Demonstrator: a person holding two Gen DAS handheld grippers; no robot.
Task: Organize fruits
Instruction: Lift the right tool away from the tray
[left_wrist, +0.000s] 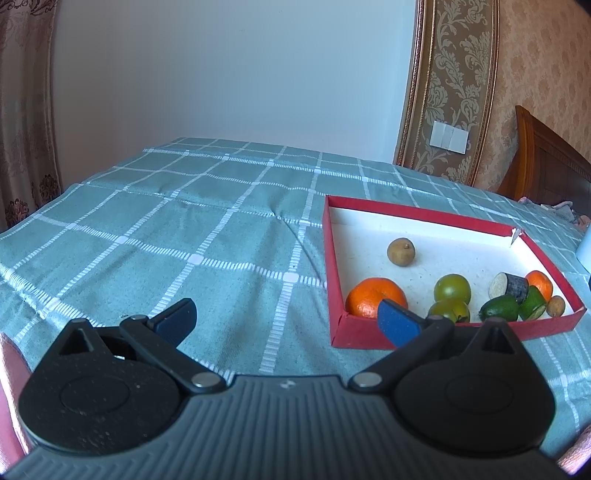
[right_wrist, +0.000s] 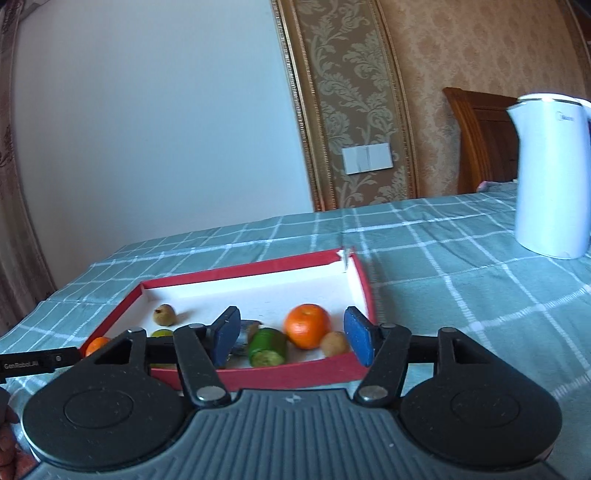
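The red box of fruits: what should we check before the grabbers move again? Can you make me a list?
1. Left gripper open and empty: ok.
2. Right gripper open, nothing pinched: ok.
3. Fruits such as the big orange and small orange inside the red box: ok.
4. Tablecloth free of stray fruit: ok in what shows.
5. White kettle standing apart from the box: ok.
6. Box corner undamaged: not ok, it looks torn.

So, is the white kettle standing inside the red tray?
No, the white kettle stands on the checked cloth, apart from the red tray, which holds only fruit.
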